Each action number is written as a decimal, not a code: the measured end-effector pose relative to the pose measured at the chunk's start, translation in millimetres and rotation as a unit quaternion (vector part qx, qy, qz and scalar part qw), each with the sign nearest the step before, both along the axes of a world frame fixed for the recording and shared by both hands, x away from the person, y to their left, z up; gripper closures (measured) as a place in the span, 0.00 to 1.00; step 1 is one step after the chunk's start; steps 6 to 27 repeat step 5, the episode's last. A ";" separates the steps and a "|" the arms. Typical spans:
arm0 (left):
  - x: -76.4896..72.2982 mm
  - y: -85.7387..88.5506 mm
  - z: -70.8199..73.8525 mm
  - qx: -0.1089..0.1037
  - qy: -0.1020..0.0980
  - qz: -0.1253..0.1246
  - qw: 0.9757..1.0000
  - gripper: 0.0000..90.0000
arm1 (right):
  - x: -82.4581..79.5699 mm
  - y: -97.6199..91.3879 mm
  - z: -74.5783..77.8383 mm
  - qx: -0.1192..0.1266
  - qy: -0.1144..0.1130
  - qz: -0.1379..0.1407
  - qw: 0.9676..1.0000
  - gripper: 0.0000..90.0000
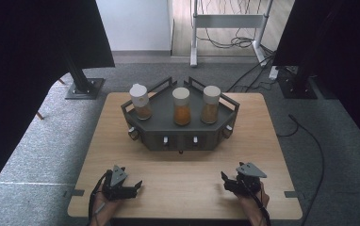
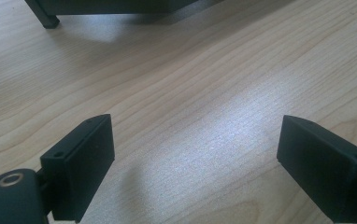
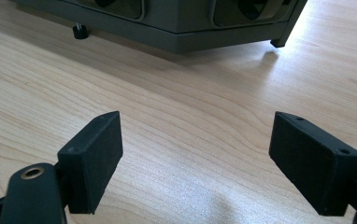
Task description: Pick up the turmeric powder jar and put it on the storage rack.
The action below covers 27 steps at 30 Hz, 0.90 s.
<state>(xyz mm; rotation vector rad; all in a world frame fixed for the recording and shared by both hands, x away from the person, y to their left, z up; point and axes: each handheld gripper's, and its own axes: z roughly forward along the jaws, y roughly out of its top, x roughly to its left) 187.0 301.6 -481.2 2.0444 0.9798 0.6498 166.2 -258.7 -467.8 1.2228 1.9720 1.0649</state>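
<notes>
Nearest the person, both hands rest at the near edge of the wooden tabletop (image 1: 183, 183). The left gripper (image 1: 138, 185) sits at the near left, its jaws spread wide with only bare wood grain between them in the left gripper view (image 2: 195, 154). The right gripper (image 1: 225, 181) sits at the near right, jaws likewise apart and pinching nothing (image 3: 195, 158). Both point toward the middle of the tabletop, which reads as a ready stance before any reach.

Farther off, well apart from both grippers, stands a dark angular rack (image 1: 183, 132) with raised rails, probably there to keep its load from sliding off. On it three white-capped jars stand upright in a row: the left jar (image 1: 140, 101) with brownish contents, the middle jar (image 1: 181, 106) with orange contents, the right jar (image 1: 210, 104) with tan contents. These are the likely things to be handled, and none is touched.

The small knobs on the rack's front face are too small to identify. The gripper views cut the rack off at its lower edge and feet (image 3: 176, 32). What the jars hold cannot be told. Beyond the tabletop lie grey carpet, stand bases and cables.
</notes>
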 end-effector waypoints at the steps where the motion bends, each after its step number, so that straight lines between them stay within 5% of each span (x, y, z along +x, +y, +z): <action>1: -0.1 -0.1 -0.3 -0.001 0.000 0.000 1.000 0.12 | 0.1 -0.1 -0.2 0.001 0.000 0.000 1.000 0.19; 27: 0.0 -0.2 -0.3 -0.001 0.000 0.001 1.000 0.12 | 0.0 -0.3 -0.9 0.001 0.001 0.000 1.000 0.19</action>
